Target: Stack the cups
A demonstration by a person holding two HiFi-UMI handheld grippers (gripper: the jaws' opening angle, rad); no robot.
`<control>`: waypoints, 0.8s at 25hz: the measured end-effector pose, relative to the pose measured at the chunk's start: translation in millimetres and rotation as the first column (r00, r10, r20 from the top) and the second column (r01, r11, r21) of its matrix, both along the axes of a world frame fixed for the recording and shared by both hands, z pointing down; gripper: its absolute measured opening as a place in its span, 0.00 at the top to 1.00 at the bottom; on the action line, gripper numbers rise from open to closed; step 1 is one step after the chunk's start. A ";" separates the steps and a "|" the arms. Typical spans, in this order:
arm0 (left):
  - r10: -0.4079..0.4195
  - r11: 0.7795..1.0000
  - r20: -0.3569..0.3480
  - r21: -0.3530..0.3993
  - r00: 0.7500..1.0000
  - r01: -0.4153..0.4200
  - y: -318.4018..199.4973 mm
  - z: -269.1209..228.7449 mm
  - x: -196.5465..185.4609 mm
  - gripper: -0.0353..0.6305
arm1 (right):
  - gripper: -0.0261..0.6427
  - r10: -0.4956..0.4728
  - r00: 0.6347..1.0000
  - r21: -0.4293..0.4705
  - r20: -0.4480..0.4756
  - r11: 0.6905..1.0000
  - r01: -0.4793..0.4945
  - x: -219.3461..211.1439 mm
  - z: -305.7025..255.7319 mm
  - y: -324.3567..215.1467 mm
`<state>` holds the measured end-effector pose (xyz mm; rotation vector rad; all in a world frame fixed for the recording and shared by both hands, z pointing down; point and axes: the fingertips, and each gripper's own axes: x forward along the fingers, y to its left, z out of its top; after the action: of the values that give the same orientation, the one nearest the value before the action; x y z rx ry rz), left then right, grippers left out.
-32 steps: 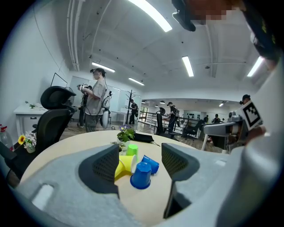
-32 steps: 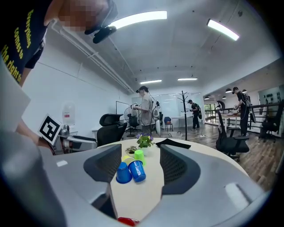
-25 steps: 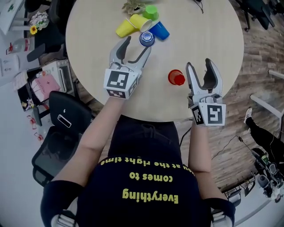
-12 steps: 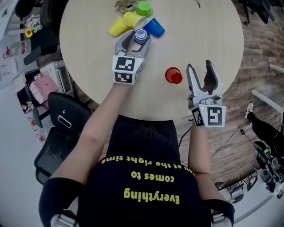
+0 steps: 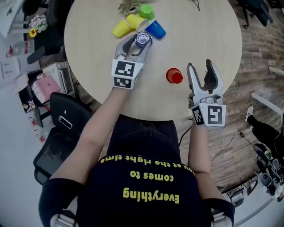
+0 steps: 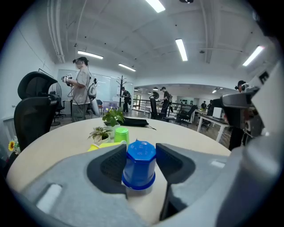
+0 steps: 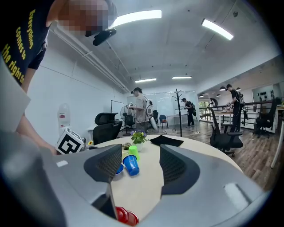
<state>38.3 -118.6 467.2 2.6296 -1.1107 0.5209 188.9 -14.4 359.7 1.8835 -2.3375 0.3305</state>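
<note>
A dark blue cup (image 5: 143,39) stands upside down on the round table (image 5: 199,26), between the jaws of my left gripper (image 5: 139,42). In the left gripper view the cup (image 6: 140,164) fills the gap while the jaws are closing; a thin gap still shows at the right pad. A red cup (image 5: 174,76) stands upside down near the table's front. Just right of it my right gripper (image 5: 201,65) is open and holds nothing. Behind the dark blue cup lie two yellow cups (image 5: 126,25) and a lighter blue cup (image 5: 156,29), with a green cup (image 5: 147,11) upside down.
A small potted plant (image 5: 128,5) stands at the far edge behind the cups. Office chairs (image 5: 62,128) stand left of the table, close to the person's left elbow. In the right gripper view the red cup (image 7: 125,216) sits low below the jaws.
My left gripper has moved forward until the dark blue cup is between its jaws, and the jaws have narrowed around it. The right gripper and the red cup have stayed put.
</note>
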 end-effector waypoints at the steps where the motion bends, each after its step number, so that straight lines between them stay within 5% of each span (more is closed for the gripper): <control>1: 0.004 1.000 -0.005 0.010 1.000 -0.004 3.4 -5.9 -1.1 0.63 | 0.55 -0.002 1.000 0.008 0.000 1.000 0.002 -0.4 -3.0 -0.1; 11: 0.079 0.995 -0.012 0.066 0.997 -0.079 45.5 -42.6 -11.2 0.63 | 0.56 -0.013 1.000 0.062 -0.011 0.998 0.013 -7.6 -28.6 7.9; 20: 0.257 0.966 0.005 0.009 0.966 -0.257 108.9 -18.7 1.0 0.63 | 0.56 -0.005 1.000 0.075 -0.015 0.997 0.006 -8.7 -34.6 27.3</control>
<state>39.2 -9.8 448.6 2.7989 -0.7770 0.5707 180.2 12.9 325.1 1.9052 -2.3761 0.2304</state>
